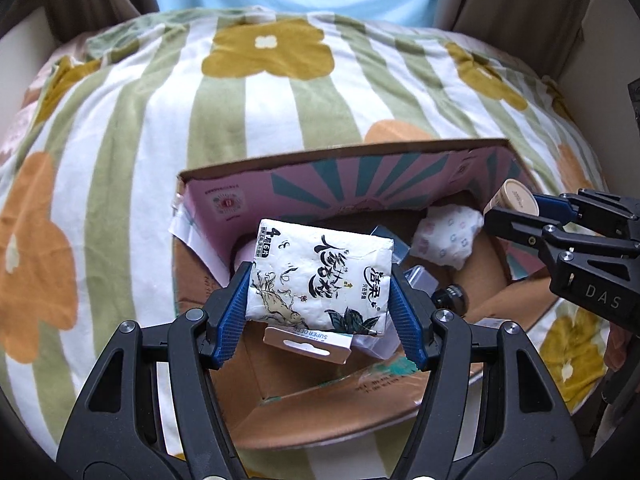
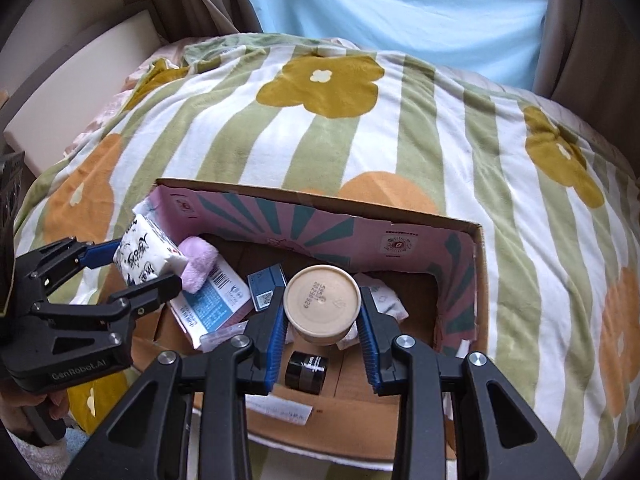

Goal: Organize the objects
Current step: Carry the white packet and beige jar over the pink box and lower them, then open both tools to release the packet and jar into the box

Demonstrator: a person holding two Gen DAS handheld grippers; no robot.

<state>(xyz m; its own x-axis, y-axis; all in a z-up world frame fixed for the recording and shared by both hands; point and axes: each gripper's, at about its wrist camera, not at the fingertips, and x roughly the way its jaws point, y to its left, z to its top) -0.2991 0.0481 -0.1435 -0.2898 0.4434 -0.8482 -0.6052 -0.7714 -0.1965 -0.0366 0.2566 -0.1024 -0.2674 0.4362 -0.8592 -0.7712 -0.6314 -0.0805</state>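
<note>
My left gripper (image 1: 320,292) is shut on a white tissue pack (image 1: 320,276) with black print, held above the open cardboard box (image 1: 352,160). It also shows in the right wrist view (image 2: 146,258), at the box's left end. My right gripper (image 2: 322,320) is shut on a beige round cup (image 2: 322,300), bottom toward the camera, held over the box (image 2: 478,240). The cup also shows in the left wrist view (image 1: 516,196), at the box's right end.
The box sits on a striped floral blanket (image 1: 240,120). Inside lie a pink cloth (image 2: 198,264), a blue-and-white packet (image 2: 214,304), a small blue box (image 2: 266,286), a black jar (image 2: 306,372) and a white patterned bundle (image 1: 446,236). Curtains and a light-blue panel stand behind.
</note>
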